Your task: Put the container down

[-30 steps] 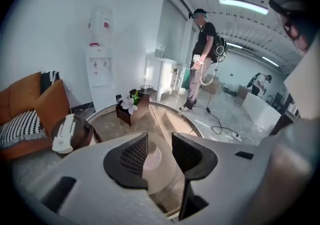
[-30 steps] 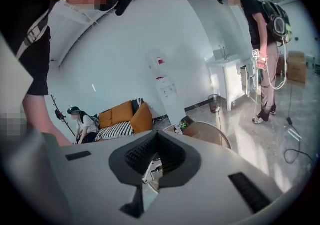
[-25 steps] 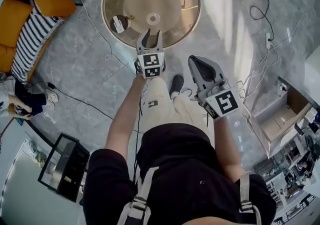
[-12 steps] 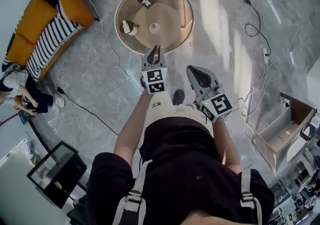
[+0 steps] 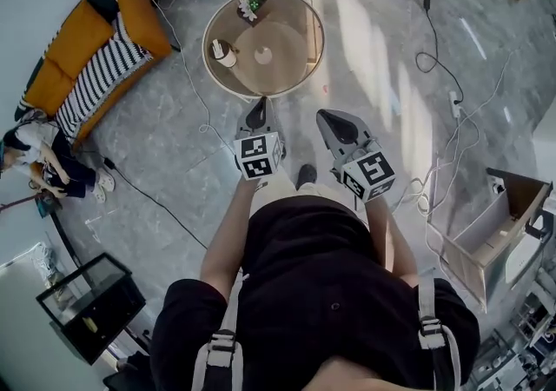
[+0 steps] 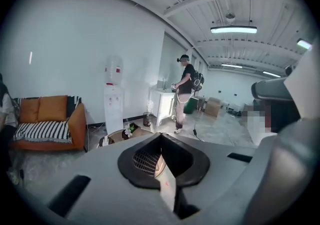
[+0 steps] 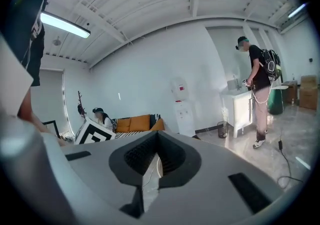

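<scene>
On my feed the container (image 5: 224,52) stands on the round tabletop (image 5: 295,68), close to its left edge and clear of both tools. A small white disc (image 5: 263,56) lies at the middle of the tabletop, and a little potted plant (image 5: 252,5) sits at the far edge.

My left gripper (image 5: 260,105) hangs over the grey floor (image 5: 165,129), just short of the tabletop's near edge and pointing at it. Its fingers are clenched together with nothing between them. My right gripper (image 5: 334,120) is beside it, also over the floor and off the tabletop. Its own view shows its fingers pressed together too, and empty.

Past the tabletop's left edge there is an orange sofa (image 5: 61,76) with a striped blanket (image 5: 104,72), and a person (image 5: 39,159) sits near its end. Cables (image 5: 434,59) trail over the floor to the right, and an open cardboard box (image 5: 499,224) stands further right. The left gripper view takes in a water dispenser (image 6: 113,100) by the wall.
</scene>
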Demonstrator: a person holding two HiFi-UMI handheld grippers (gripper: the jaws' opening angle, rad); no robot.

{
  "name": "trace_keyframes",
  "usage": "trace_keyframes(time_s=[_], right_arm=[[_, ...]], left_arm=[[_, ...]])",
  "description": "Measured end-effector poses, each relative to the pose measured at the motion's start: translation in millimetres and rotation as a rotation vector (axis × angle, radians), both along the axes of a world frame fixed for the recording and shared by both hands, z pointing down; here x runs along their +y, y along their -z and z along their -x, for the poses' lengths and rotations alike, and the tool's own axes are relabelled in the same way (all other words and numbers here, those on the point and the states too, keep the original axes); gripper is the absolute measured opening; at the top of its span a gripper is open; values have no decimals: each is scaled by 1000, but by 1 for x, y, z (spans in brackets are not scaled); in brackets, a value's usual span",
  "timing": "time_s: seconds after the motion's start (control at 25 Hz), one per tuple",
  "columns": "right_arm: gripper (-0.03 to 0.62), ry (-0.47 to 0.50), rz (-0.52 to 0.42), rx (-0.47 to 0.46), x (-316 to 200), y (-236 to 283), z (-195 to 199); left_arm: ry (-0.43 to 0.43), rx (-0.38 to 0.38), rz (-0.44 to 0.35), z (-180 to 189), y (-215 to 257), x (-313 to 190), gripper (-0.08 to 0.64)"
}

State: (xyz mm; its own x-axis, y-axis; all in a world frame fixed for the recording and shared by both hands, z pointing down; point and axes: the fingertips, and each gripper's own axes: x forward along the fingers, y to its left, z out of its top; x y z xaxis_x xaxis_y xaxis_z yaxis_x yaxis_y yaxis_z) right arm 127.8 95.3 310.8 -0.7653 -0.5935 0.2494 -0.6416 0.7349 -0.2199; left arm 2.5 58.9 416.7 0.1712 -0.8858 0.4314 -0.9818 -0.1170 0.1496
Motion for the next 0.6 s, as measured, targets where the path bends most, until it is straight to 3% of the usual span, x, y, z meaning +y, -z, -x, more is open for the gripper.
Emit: trace_keyframes(time_s=[0.16,0.6], right_arm=[[3,20,-22,7,10,9,-1],[3,41,-60,-19,40,47,4]], left_arm=[[-76,-51,-28,-12,28,17,18],[-62,-23,-162,3,124,67,18]])
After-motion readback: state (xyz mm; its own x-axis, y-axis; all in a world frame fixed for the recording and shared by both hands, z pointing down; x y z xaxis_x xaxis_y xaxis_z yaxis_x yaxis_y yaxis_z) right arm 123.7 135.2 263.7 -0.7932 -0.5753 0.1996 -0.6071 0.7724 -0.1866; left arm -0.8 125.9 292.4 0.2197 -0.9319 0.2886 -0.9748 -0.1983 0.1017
